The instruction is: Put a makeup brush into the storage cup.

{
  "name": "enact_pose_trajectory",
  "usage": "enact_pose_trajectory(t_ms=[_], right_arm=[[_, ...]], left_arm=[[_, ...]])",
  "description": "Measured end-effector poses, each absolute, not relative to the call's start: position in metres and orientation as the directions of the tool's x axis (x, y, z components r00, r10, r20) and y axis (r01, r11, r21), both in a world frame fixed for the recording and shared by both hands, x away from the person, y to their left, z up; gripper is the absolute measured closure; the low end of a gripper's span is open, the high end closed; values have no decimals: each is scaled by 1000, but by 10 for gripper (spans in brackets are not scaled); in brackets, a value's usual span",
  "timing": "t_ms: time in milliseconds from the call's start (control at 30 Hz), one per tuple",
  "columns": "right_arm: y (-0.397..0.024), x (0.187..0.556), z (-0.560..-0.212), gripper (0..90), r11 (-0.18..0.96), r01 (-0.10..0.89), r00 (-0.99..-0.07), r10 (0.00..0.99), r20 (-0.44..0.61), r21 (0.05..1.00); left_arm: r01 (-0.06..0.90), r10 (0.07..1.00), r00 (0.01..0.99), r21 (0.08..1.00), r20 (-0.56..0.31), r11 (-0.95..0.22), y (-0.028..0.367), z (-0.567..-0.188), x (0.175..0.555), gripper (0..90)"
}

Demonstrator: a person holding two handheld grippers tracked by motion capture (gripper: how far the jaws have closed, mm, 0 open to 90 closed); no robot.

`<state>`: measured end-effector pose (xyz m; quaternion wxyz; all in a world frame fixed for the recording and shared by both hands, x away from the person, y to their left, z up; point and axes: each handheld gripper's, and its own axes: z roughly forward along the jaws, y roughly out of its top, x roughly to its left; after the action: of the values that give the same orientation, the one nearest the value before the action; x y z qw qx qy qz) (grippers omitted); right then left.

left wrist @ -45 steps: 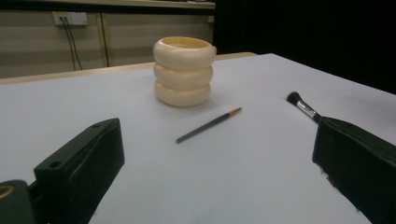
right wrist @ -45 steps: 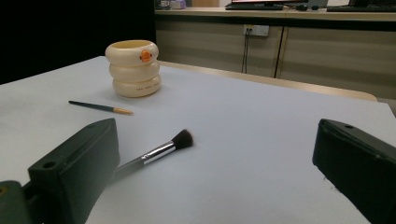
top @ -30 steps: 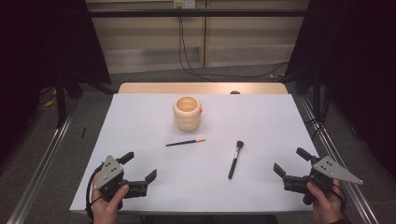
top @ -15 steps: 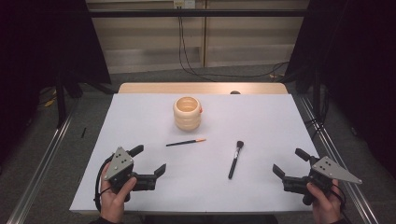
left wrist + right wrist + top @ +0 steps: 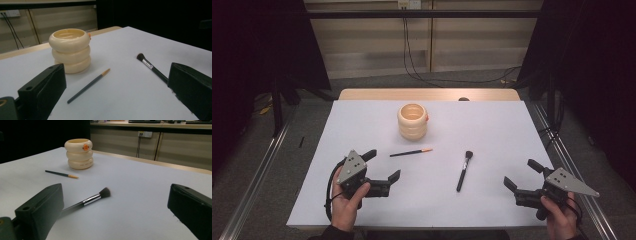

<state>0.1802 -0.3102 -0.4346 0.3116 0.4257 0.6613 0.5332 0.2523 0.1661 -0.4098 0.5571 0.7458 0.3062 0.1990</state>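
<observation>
Pencil [image 5: 411, 152] lies on white table [image 5: 492, 125], dark room around

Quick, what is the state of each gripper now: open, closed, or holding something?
Left gripper: open, holding nothing, above the white table cover.
Right gripper: open, holding nothing, near the table's right edge.

in the left gripper view, the makeup brush [image 5: 150, 66] loses the lower end of its handle behind the right-hand jaw, and both jaws run off the bottom edge. in the right gripper view, the same brush's handle end goes soft and slips behind the left-hand jaw. small lettering low on the cream holder [image 5: 79, 153] is too fine to read. in the high view, the person's forearms are cut off by the bottom edge.
</observation>
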Motion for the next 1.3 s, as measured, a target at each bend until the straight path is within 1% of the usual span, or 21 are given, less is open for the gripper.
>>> enact_pose_trajectory(t_ms=[67,267,367,400,467,633,700,733,867,900,967,1033,1233,1300], right_arm=[[-310,181,-435,0,68,230,-443,896,42,971],[-310,180,-435,0,70,230,-441,896,40,971],[-311,180,-435,0,68,231,-445,894,43,970],[-311,180,-435,0,70,233,-450,892,43,970],[-310,180,-435,0,66,231,-446,894,45,971],[-311,180,-435,0,68,233,-451,892,45,970],[-311,181,-435,0,71,232,-449,893,42,970],[-311,181,-435,0,70,231,-451,891,43,971],[-311,180,-435,1,69,233,-450,892,45,970],[-311,181,-435,0,68,231,-450,892,44,971],[-311,181,-435,0,69,231,-451,892,44,971],[-311,181,-435,0,72,233,-452,891,42,970],[-311,181,-435,0,60,239,-444,894,55,969],[-312,181,-435,0,66,236,-451,891,50,969]], left_arm=[[238,669,743,946,-32,-220,158,-411,256,18],[232,656,754,944,-23,-233,151,-404,267,19],[245,651,759,939,-32,-240,148,-402,271,18],[226,644,765,940,-9,-255,145,-400,274,18],[215,642,767,940,6,-266,144,-398,276,19],[192,624,781,947,11,-257,139,-388,284,18],[199,629,777,945,10,-260,138,-386,286,18],[190,606,795,947,6,-260,136,-385,290,18],[190,604,797,942,18,-278,130,-384,296,18],[181,583,812,942,20,-284,127,-383,301,18],[177,577,817,943,19,-282,126,-382,303,20],[181,588,809,944,17,-276,122,-382,312,19],[190,599,801,948,1,-255,117,-382,322,18],[186,591,807,950,-1,-251,115,-383,325,19]])
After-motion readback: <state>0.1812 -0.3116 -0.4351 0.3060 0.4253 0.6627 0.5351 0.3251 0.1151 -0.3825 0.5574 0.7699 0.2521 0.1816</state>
